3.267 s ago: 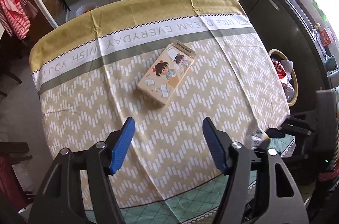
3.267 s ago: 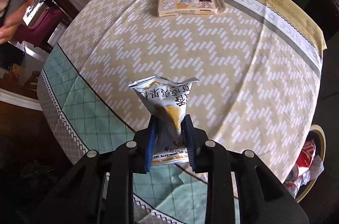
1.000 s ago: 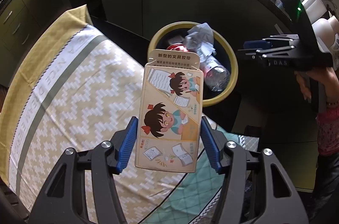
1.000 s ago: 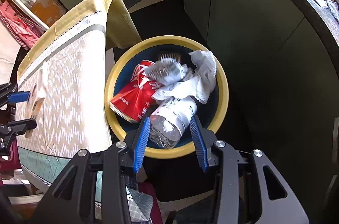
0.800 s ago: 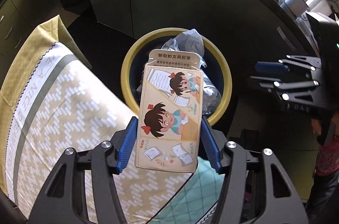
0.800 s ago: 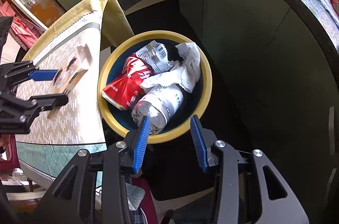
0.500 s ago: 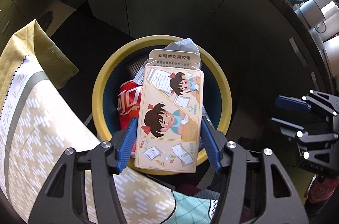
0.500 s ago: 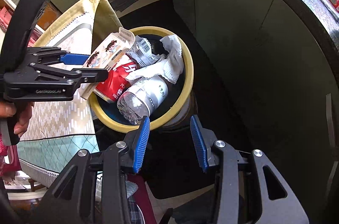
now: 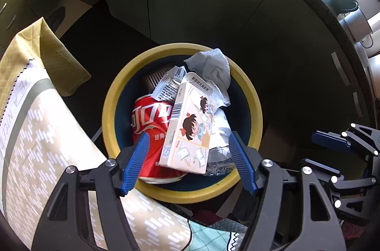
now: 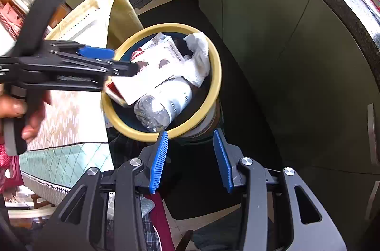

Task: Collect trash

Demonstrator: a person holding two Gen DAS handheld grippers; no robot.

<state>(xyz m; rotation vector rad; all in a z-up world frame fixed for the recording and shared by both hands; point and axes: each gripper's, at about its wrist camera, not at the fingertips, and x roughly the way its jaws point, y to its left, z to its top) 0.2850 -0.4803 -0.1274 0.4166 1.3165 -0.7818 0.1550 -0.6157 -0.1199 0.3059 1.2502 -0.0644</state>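
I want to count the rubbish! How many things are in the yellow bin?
5 that I can see in the yellow bin: red can at left, cartoon box on top, clear bottle beneath, white tissue and silver wrapper behind. More may hide underneath.

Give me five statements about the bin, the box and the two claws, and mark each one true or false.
1. The left claw is open, its jaws clear of the cartoon box. True.
2. The cartoon box lies on the tablecloth. False: it is over the yellow-rimmed bin, tilted against the trash inside.
3. The right claw grips a snack bag. False: it is open and holds nothing.
4. A red can sits in the bin beside the box. True.
5. The bin holds only the box. False: a plastic bottle and crumpled white tissue are there too.
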